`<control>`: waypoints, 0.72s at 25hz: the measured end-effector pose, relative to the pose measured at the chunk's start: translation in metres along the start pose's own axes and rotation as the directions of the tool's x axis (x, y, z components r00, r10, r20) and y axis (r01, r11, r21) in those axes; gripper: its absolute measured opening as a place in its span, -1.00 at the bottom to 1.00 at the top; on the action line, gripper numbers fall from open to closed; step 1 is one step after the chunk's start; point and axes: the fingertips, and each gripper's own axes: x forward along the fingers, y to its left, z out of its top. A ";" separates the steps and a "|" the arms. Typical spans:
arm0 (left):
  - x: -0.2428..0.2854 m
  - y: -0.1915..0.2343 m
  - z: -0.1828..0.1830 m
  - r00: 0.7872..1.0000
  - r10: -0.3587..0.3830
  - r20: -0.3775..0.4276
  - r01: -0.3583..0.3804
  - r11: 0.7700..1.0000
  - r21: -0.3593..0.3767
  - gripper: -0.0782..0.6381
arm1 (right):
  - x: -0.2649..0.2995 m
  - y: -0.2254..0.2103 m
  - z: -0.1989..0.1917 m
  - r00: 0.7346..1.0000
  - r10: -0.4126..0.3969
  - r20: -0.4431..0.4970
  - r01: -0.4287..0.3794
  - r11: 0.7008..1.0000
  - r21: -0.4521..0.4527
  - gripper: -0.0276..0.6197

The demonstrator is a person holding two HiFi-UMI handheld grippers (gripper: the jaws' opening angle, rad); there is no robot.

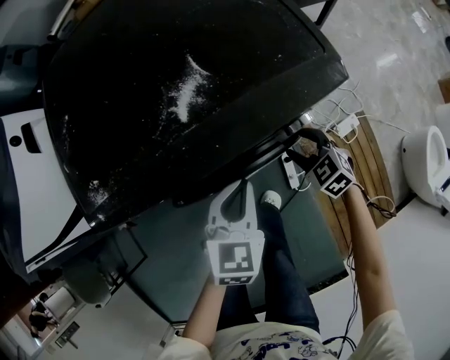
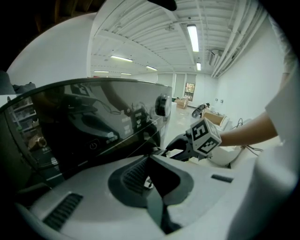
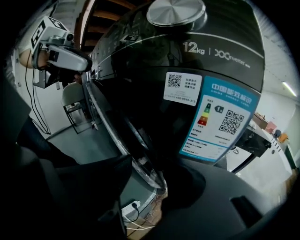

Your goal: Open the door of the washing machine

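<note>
The right gripper [image 3: 145, 174] has its jaws standing apart with the chrome rim [image 3: 118, 137] of the door [image 3: 154, 117] between them. The rim's end lies close against the jaw at that view's right, while a gap of floor shows beside the other jaw, so no firm clamp is visible. The door sits on the front of the washing machine [image 1: 197, 91], at its right front corner as the head view shows it. Whether it is ajar cannot be told. Beside the rim, on the dark front, are a white code sticker [image 3: 182, 88] and a blue energy label [image 3: 220, 123], with a silver dial [image 3: 176, 11] beyond them.

The left gripper [image 2: 151, 160] has its jaws closed together and nothing between them. It hangs in the air in front of the machine, near the front edge but apart from it, pointing at the glossy black panel.

From above, the machine's black top carries a streak of white dust [image 1: 186, 91]. Below the right gripper a white power strip [image 1: 290, 171] lies on the grey floor, next to a wooden board [image 1: 369, 169]. The person's legs and one pale shoe [image 1: 271, 200] show between the two arms.
</note>
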 end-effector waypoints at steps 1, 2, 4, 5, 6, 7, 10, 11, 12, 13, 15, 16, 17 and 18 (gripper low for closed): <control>0.000 0.000 -0.001 1.000 0.001 -0.002 -0.001 1.000 -0.002 -0.77 | 0.001 0.000 0.001 1.000 0.014 -0.002 -0.014 1.000 -0.008 -0.24; -0.001 0.001 -0.002 1.000 0.002 -0.004 -0.002 1.000 -0.004 -0.77 | 0.001 0.001 0.001 1.000 0.026 -0.005 -0.027 1.000 -0.015 -0.24; -0.001 0.001 -0.005 1.000 0.002 -0.009 -0.002 1.000 -0.009 -0.78 | 0.003 0.002 0.001 0.999 0.048 -0.015 -0.048 0.998 -0.032 -0.24; -0.002 0.001 -0.007 1.000 0.001 -0.011 -0.001 1.000 -0.012 -0.78 | 0.004 0.002 0.000 0.998 0.054 -0.022 -0.055 0.998 -0.042 -0.25; -0.002 0.001 -0.008 1.000 0.001 -0.012 -0.001 1.000 -0.014 -0.77 | 0.005 0.002 -0.001 0.998 0.058 -0.030 -0.059 0.997 -0.054 -0.25; -0.003 0.002 -0.008 1.000 0.001 -0.013 -0.002 1.000 -0.015 -0.78 | 0.006 0.002 -0.002 0.997 0.059 -0.038 -0.062 0.996 -0.066 -0.25; -0.004 0.003 -0.009 1.000 0.004 -0.011 -0.004 1.000 -0.017 -0.78 | 0.006 0.002 -0.003 0.996 0.066 -0.054 -0.071 0.994 -0.088 -0.28; -0.004 0.004 -0.009 1.000 0.005 -0.010 -0.005 1.000 -0.019 -0.78 | 0.006 0.002 -0.004 0.996 0.067 -0.058 -0.072 0.993 -0.093 -0.30; -0.005 0.005 -0.009 1.000 0.006 -0.009 -0.007 1.000 -0.020 -0.78 | 0.006 0.002 -0.004 0.996 0.067 -0.062 -0.073 0.993 -0.098 -0.31; -0.006 0.006 -0.009 1.000 0.008 -0.008 -0.008 1.000 -0.021 -0.78 | 0.005 0.001 -0.005 0.996 0.067 -0.065 -0.073 0.992 -0.101 -0.32; -0.007 0.007 -0.008 1.000 0.010 -0.006 -0.010 1.000 -0.022 -0.78 | 0.005 0.001 -0.004 0.996 0.066 -0.066 -0.072 0.992 -0.102 -0.33; -0.008 0.007 -0.008 1.000 0.010 -0.005 -0.010 1.000 -0.023 -0.78 | 0.005 0.001 -0.003 0.996 0.063 -0.065 -0.070 0.993 -0.099 -0.33; -0.008 0.008 -0.009 1.000 0.010 -0.004 -0.011 1.000 -0.024 -0.78 | 0.005 0.001 -0.003 0.996 0.059 -0.064 -0.065 0.993 -0.095 -0.34; -0.009 0.008 -0.009 1.000 0.011 -0.003 -0.011 1.000 -0.025 -0.78 | 0.005 0.001 -0.003 0.997 0.053 -0.063 -0.059 0.994 -0.089 -0.34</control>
